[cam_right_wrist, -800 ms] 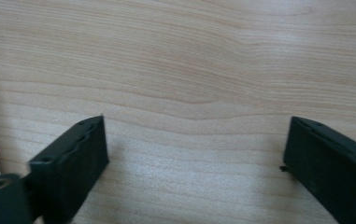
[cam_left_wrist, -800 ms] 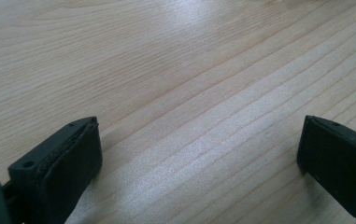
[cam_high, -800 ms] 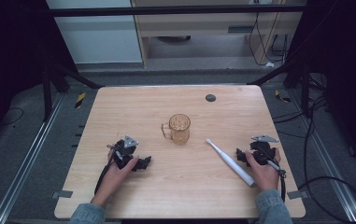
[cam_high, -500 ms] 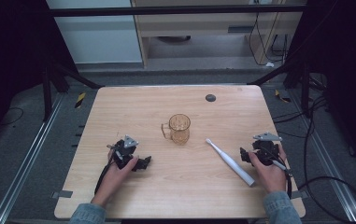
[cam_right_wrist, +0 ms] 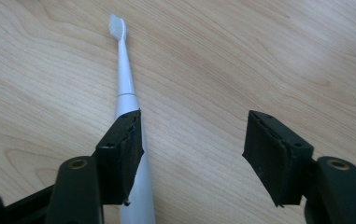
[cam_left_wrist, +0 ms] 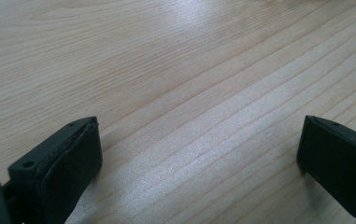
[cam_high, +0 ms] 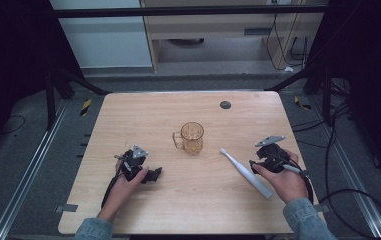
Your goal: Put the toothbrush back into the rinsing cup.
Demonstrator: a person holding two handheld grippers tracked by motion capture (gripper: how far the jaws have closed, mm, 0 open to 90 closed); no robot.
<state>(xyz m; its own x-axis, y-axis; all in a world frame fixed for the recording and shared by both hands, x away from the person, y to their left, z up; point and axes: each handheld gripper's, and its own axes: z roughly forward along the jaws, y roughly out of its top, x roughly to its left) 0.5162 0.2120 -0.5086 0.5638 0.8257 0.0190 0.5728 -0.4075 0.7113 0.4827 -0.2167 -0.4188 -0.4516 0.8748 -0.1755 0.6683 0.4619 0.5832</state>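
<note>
Wooden table [cam_high: 143,115]; both claws spread, right claw [cam_right_wrist: 192,144] over toothbrush [cam_right_wrist: 124,84], handle end hidden.

Readable text: none in any of the three views.
Toothbrush [cam_right_wrist: 128,88]: white body, no brand or letters can be seen on it.
Glass mug [cam_high: 192,138]: plain, no print or label.
Wooden table [cam_high: 143,115]: only wood grain; a small dark round mark [cam_high: 225,104] lies near the far edge, without any sign on it.
Left gripper [cam_left_wrist: 199,154]: black jaws, no marking to read.
Right gripper [cam_right_wrist: 192,140]: black jaws, no marking to read.
Yellow-black striped pieces [cam_high: 85,106]: on the floor beside the far corners, stripes only, no words.
</note>
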